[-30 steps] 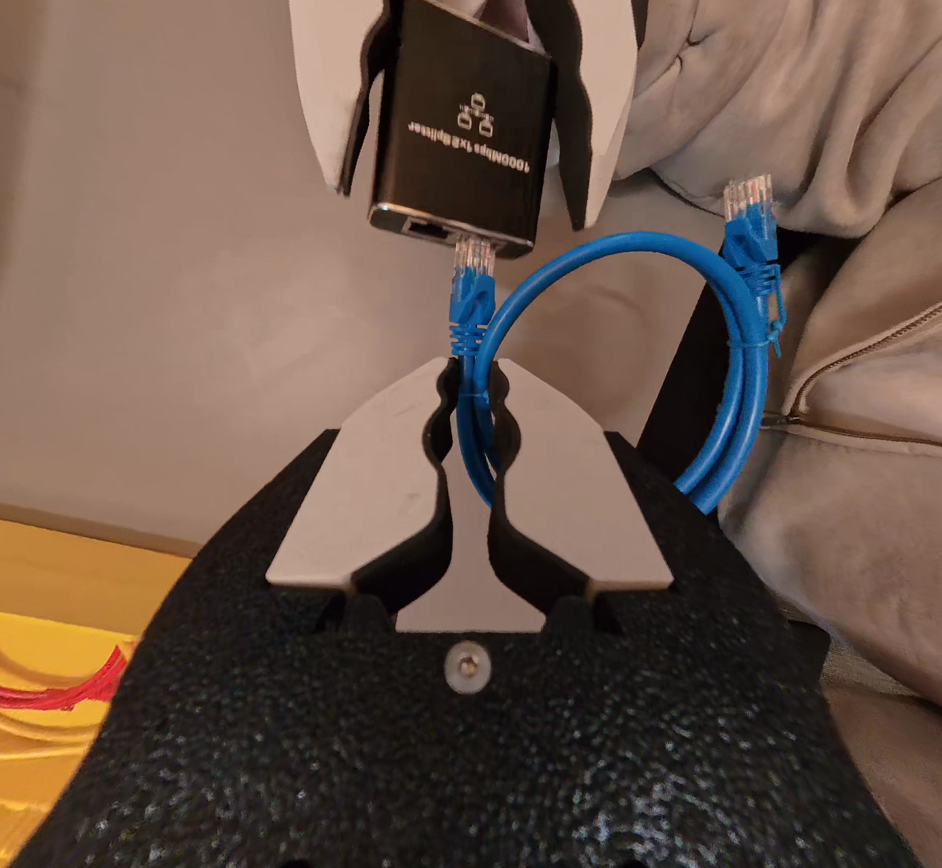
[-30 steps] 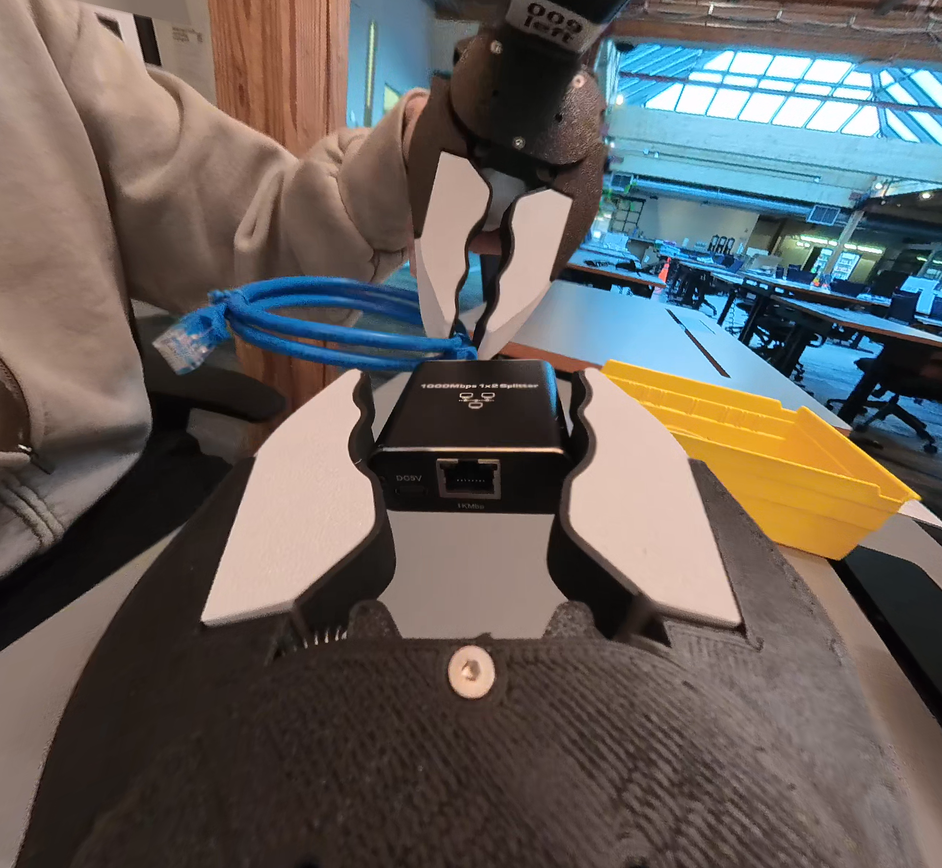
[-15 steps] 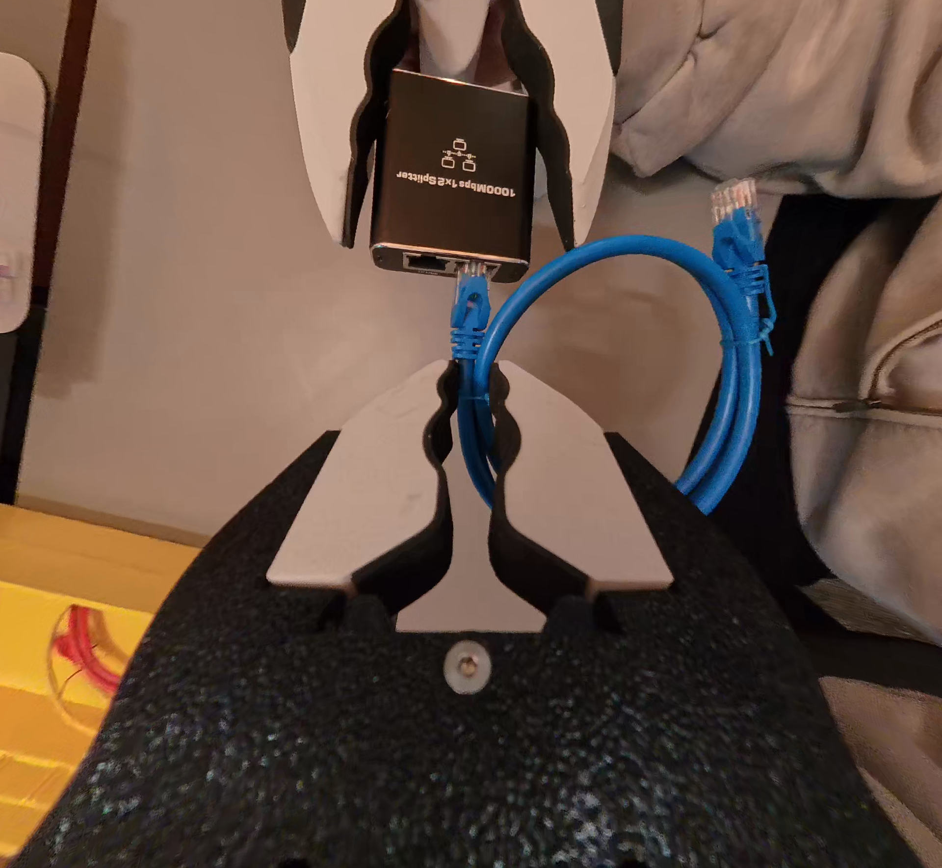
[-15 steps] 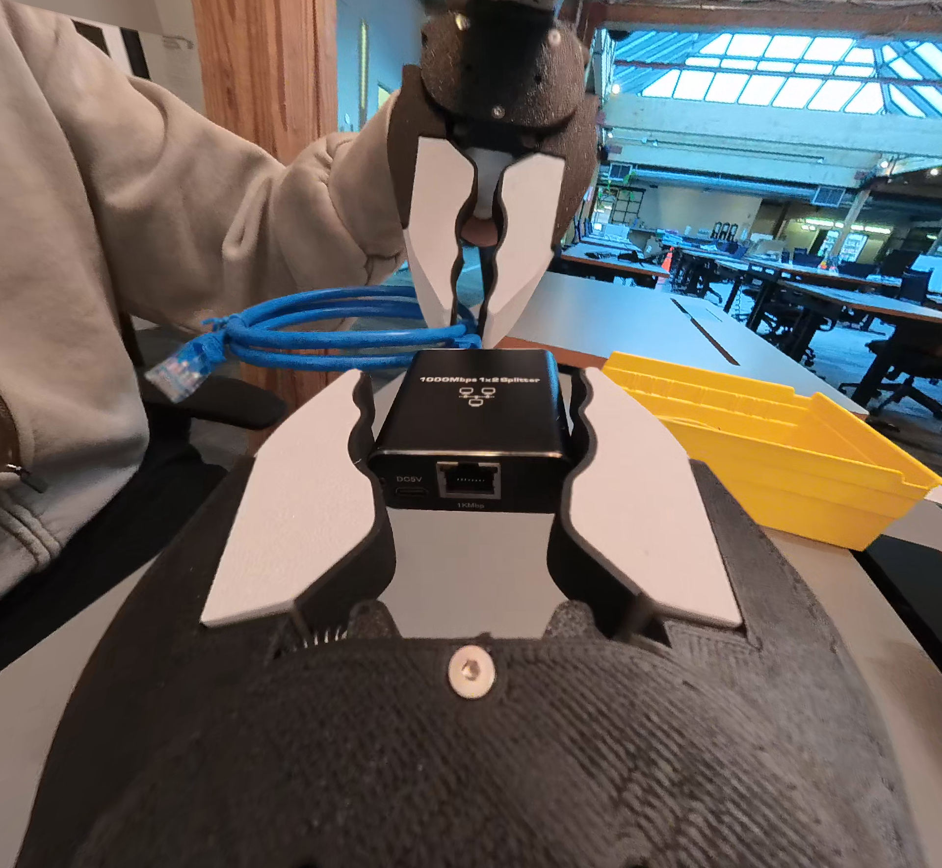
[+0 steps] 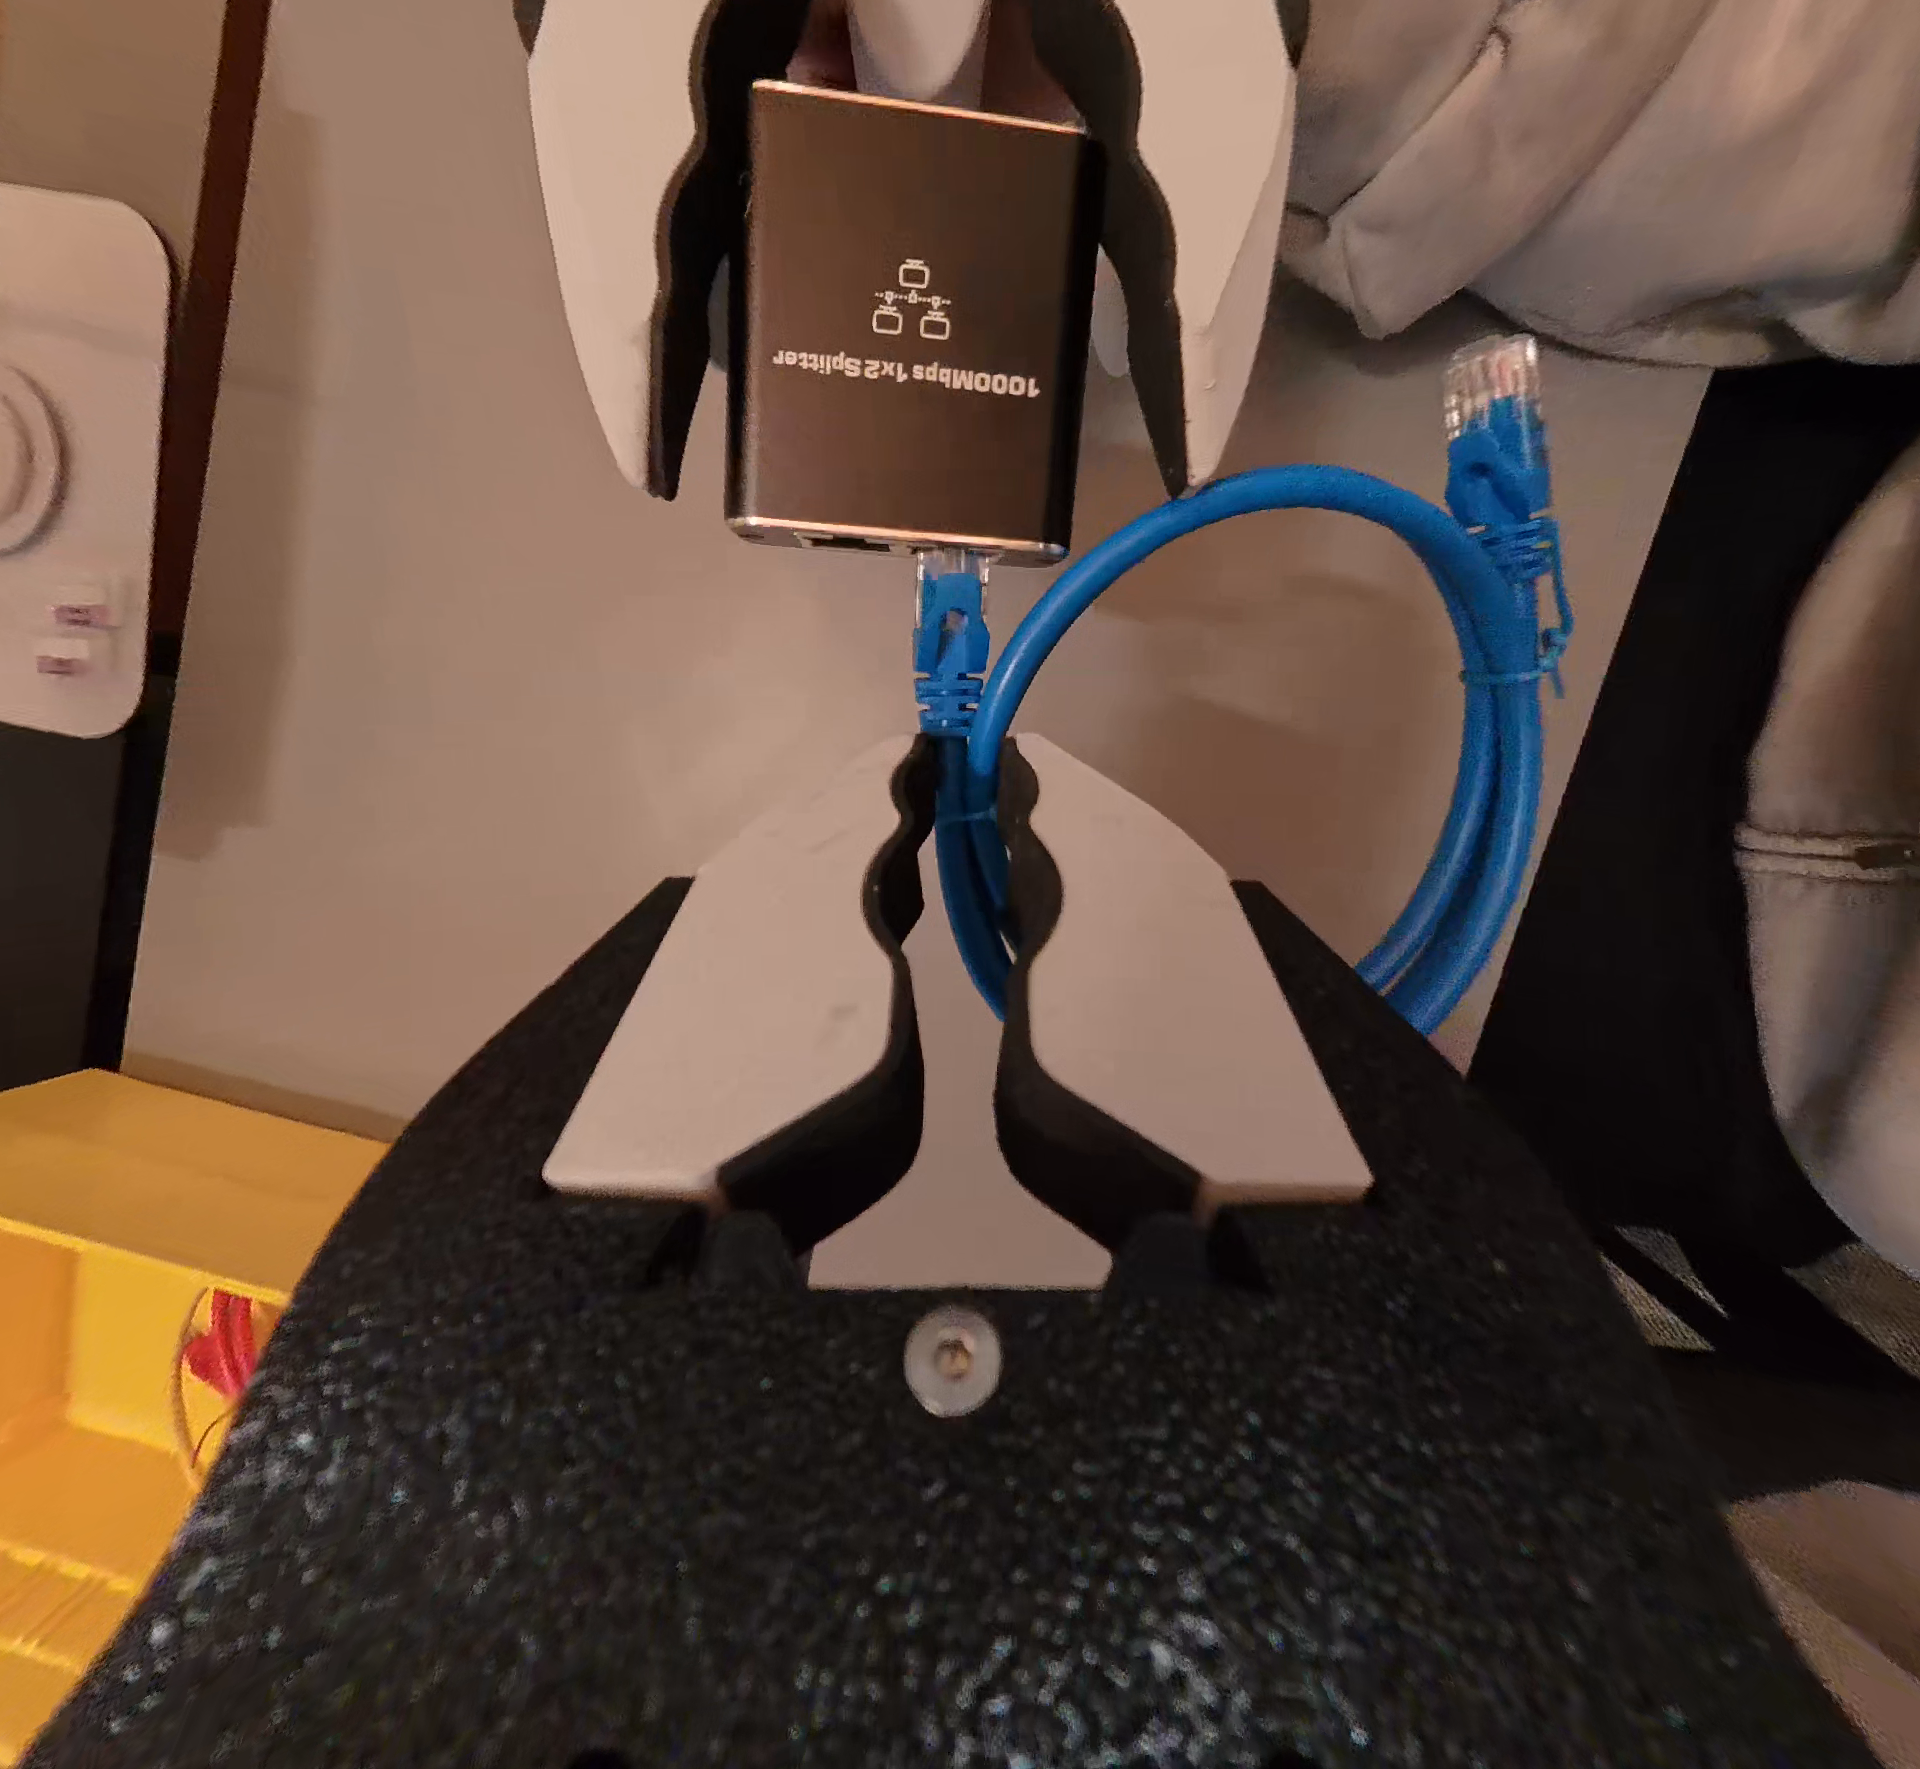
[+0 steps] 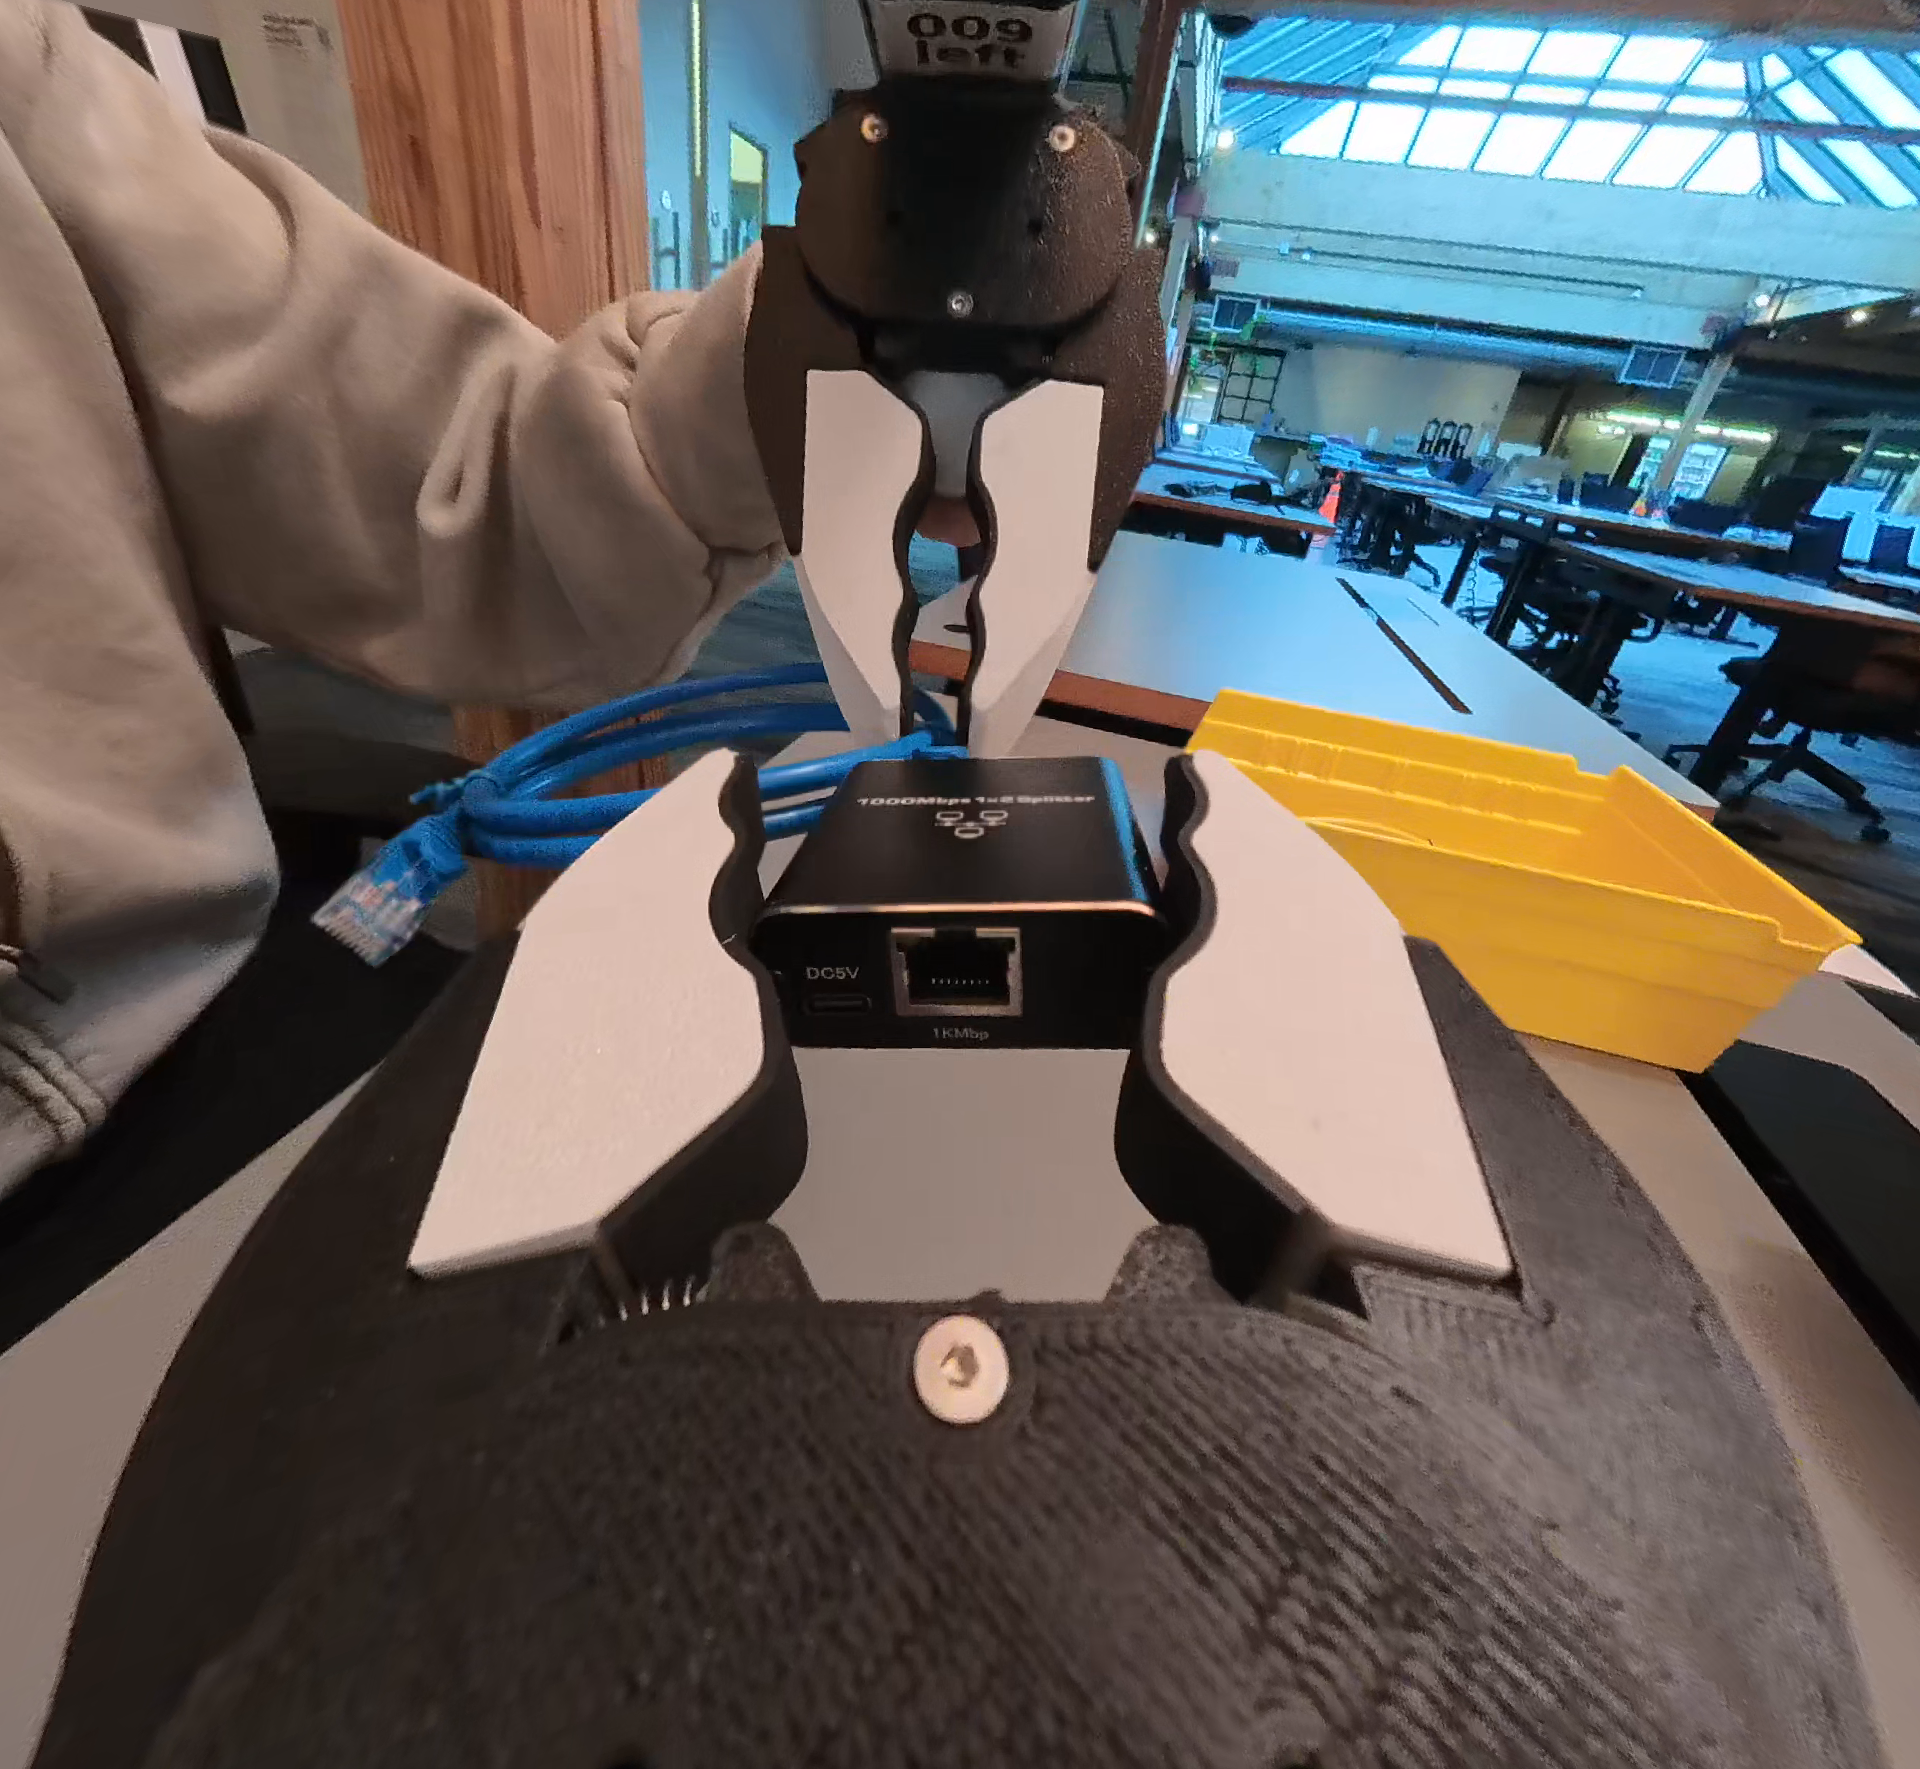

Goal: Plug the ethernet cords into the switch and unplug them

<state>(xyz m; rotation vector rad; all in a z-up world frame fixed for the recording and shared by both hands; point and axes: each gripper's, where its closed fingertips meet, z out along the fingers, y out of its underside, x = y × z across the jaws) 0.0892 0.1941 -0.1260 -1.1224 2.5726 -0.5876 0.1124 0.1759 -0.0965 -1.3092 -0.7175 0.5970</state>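
Midair, two grippers meet nose to nose; the right gripper point(image 6: 961, 898) has its jaws clenched on the sides of a small black switch point(image 6: 966, 872), the left gripper point(image 5: 961, 753) has its jaws pinched on a coiled blue cable point(image 5: 1475, 784) just behind one plug point(image 5: 948, 607); that plug's clear tip touches the switch's port face, seated or not can't be told; 2nd plug point(image 5: 1496, 431) hangs free at the coil's far side; yellow bin point(image 6: 1538, 878) sits on the tabletop edge nearby, w/ a person's beige sleeve point(image 6: 416, 472) behind.
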